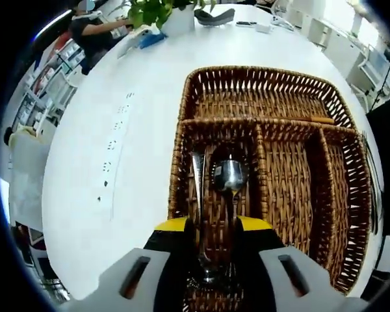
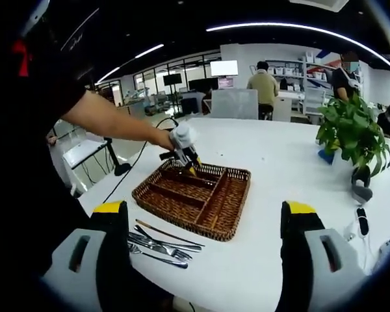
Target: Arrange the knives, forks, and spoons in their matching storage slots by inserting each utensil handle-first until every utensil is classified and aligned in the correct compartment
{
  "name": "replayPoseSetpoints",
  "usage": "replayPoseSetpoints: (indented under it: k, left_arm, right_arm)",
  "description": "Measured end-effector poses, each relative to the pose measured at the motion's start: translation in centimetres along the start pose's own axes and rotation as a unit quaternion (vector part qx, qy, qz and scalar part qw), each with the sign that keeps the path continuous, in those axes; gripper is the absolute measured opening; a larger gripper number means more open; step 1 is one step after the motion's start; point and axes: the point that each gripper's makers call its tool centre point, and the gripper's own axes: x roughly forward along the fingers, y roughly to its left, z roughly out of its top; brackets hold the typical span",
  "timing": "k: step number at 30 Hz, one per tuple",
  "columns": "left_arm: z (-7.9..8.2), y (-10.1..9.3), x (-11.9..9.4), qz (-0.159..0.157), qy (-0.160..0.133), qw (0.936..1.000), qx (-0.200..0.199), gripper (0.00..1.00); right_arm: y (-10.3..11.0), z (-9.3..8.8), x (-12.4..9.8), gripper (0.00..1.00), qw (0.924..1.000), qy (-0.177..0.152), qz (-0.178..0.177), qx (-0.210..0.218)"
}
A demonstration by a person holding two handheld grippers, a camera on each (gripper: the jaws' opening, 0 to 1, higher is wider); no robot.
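Left tongs (image 1: pixel 216 224): you are closing them on a spoon (image 1: pixel 229 177), bowl pointing away, low centre of the left gripper view.
Spoon position: it is hanging over the leftmost narrow slot of the wicker tray (image 1: pixel 341 201), beside a utensil (image 1: pixel 197 179) lying there.
Right tongs (image 2: pixel 205 218): you are holding them wide apart, gripping nothing.
Loose cutlery (image 2: pixel 161 246): lying on the white table (image 2: pixel 279 162), lower left, just beside the tray.
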Motion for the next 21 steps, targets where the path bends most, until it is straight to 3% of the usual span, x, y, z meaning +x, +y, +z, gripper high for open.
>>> replayPoseSetpoints:
  k: [5, 12, 17, 21]
  left_arm:
    - [0.1, 0.1, -3.1, 0.008, -0.055, 0.9969, -0.057, 0.41]
    - [-0.7, -0.8, -8.4, 0.051, -0.129, 0.9831, -0.12, 0.65]
    - [-2.0, -3.3, -12.1, 0.062, -0.164, 0.9723, -0.154, 0.69]
    - [-2.4, -4.7, -16.0, 0.092, -0.22, 0.9522, -0.19, 0.82]
  right_arm:
    - [0.2, 0.6, 0.8, 1.0, 0.9999, -0.003, 0.011, -0.004]
    - [-0.1, 1.9, 2.1, 1.0, 0.9997, -0.01, 0.018, -0.015]
    - [-0.4, 2.4, 2.8, 1.0, 0.9997, -0.004, 0.011, -0.023]
    - [-0.9, 2.8, 3.1, 1.0, 0.9995, -0.005, -0.001, -0.031]
